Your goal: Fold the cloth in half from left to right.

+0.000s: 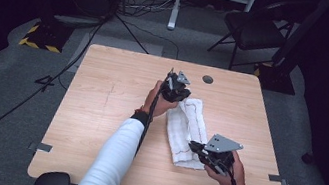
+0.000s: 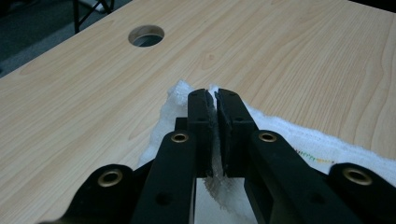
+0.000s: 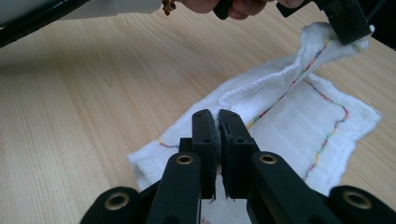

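A white cloth (image 1: 187, 126) with a thin multicoloured stitched line lies partly folded on the wooden table (image 1: 98, 112). My left gripper (image 1: 176, 93) is shut on the cloth's far edge, and the fabric (image 2: 187, 93) shows pinched between its jaws. My right gripper (image 1: 197, 149) is shut on the near edge of the cloth (image 3: 299, 121). A raised fold runs from my right gripper (image 3: 217, 116) up to the left gripper (image 3: 348, 23) at the top right of the right gripper view. Both edges are lifted slightly off the table.
A round cable hole (image 1: 208, 79) sits near the table's far edge, and the hole (image 2: 146, 36) lies just beyond my left gripper. A black chair (image 1: 254, 29) and cables (image 1: 78, 52) are on the floor behind the table. Bare wood spreads to the left of the cloth.
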Demonstrator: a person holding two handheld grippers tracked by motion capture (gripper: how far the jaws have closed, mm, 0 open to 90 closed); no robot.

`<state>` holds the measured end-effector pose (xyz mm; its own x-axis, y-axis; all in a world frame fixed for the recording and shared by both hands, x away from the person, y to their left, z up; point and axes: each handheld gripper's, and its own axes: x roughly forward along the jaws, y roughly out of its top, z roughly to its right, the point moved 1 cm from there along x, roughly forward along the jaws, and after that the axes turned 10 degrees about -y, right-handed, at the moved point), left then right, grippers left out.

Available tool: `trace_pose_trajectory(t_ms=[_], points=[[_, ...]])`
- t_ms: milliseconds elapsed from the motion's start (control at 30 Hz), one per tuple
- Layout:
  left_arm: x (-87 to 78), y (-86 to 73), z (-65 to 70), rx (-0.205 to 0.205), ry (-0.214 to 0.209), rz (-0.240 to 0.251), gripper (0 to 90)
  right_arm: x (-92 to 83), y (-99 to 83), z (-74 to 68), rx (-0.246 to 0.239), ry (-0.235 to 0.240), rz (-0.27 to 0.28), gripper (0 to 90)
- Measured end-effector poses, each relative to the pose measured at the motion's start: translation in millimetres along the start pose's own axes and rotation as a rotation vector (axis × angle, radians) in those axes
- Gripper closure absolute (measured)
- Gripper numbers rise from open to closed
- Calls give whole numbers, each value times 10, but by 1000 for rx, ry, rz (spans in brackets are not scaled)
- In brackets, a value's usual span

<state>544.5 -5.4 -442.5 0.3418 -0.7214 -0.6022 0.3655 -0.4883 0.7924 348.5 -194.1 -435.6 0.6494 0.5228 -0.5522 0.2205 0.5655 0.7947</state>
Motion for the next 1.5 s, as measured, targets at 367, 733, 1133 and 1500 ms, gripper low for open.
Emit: trace_pose_trajectory(t_ms=[367,733,1133,1500], points=[[357,134,133,19,-18,-21,845,-95,-238,148,20,-41,-48,855],[474,131,298,-7,13,-25,375,-109,-532,241,65,-92,-142,608],[-186,-377,727,126,-96,-69,275,-143,-682,517,108,-118,-144,454],[-109,-896,1252,231,-214,-233,348,163,-721,511,48,-78,-221,479]])
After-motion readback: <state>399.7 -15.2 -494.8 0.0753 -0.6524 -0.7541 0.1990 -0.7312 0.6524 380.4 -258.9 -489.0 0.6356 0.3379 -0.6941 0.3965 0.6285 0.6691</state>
